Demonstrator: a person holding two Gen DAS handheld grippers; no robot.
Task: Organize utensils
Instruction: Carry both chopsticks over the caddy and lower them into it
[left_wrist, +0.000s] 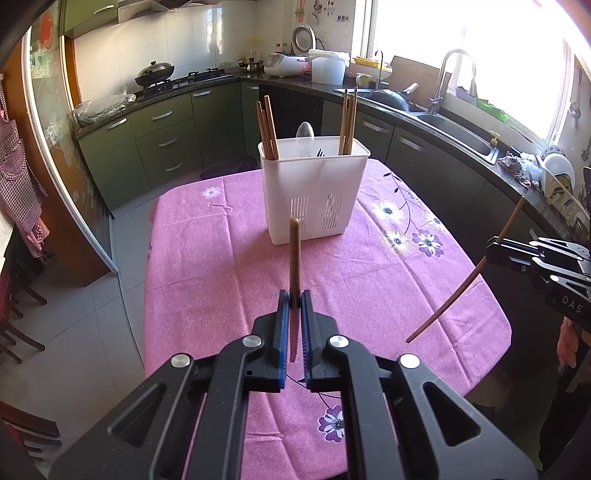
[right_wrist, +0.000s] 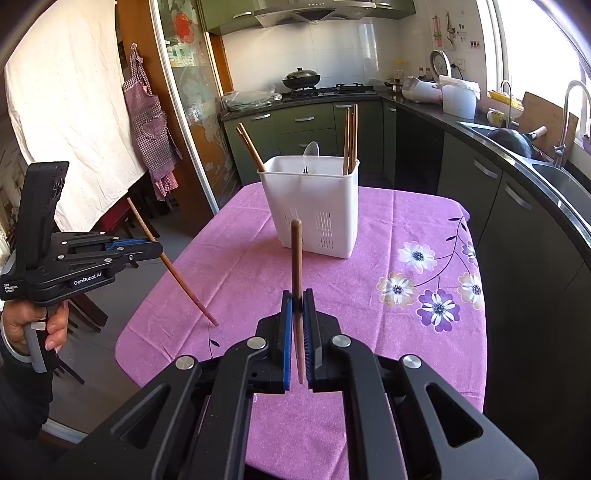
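Utensils' lower ends inside the white caddy (left_wrist: 314, 192), spoon (left_wrist: 306, 134) handle, dark fork-like tips (left_wrist: 320, 152) indistinct.

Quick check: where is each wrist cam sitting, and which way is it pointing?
Left wrist: on the left gripper, facing the holder across the table; shows its jaws shut on a chopstick.
Right wrist: on the right gripper, facing the same holder; jaws shut on another chopstick.
Shared: holder, table, each other's gripper.

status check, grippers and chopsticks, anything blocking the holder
Left gripper shut on chopstick. Right gripper shut on second chopstick. Holder ahead, path clear.
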